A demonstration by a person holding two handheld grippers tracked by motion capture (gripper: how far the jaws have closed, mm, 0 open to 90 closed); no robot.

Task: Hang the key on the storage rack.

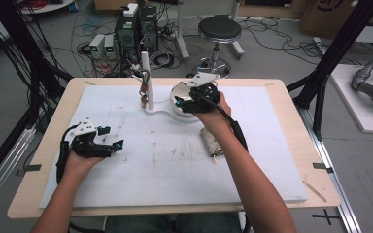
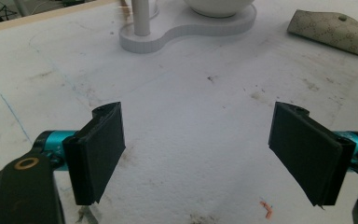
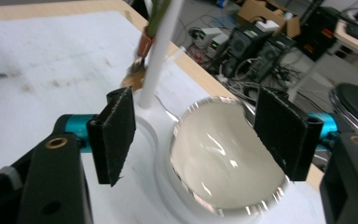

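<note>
A white stand (image 1: pixel 161 111) sits at the back middle of the board, with an upright post (image 1: pixel 148 80) and a shallow white bowl (image 1: pixel 177 91). Small brown trinkets (image 1: pixel 144 88) hang from the post. My right gripper (image 1: pixel 185 99) hovers open over the bowl (image 3: pixel 228 163), one jaw on each side of it and nothing held; the post (image 3: pixel 161 51) rises just beyond. My left gripper (image 1: pixel 111 137) rests open low over the board's left side, well apart from the stand (image 2: pixel 186 23). A beige patterned pouch (image 1: pixel 209 141) lies under my right forearm.
The white foam board (image 1: pixel 141 174) covers most of the wooden table (image 1: pixel 60 116). The pouch (image 2: pixel 331 31) lies to the right of the stand in the left gripper view. Beyond the far edge stand a black stool (image 1: pixel 219 30), computers and cables.
</note>
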